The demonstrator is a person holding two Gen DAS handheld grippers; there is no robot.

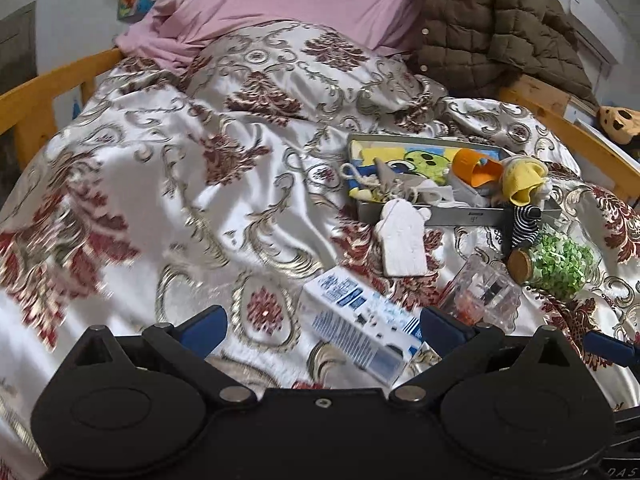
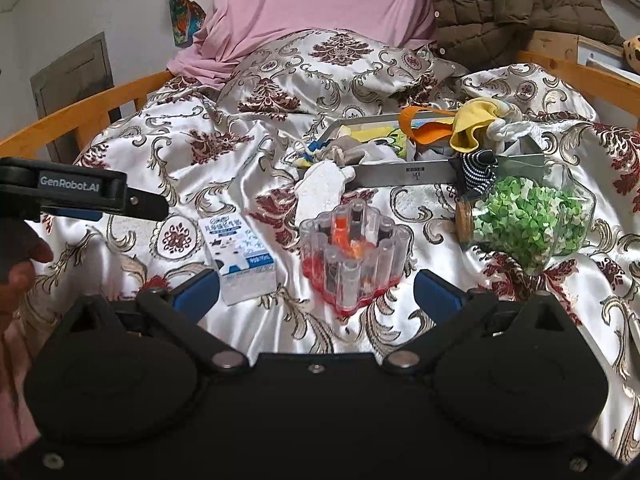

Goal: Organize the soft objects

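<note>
Both grippers spread, empty: left gripper [image 1: 324,326], right gripper [image 2: 316,290]; tray [image 2: 404,174] contents jumbled, partly hidden.

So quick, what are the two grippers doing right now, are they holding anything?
Left gripper: open, holding nothing, above the blue-and-white box.
Right gripper: open, holding nothing, facing the clear plastic holder.
</note>
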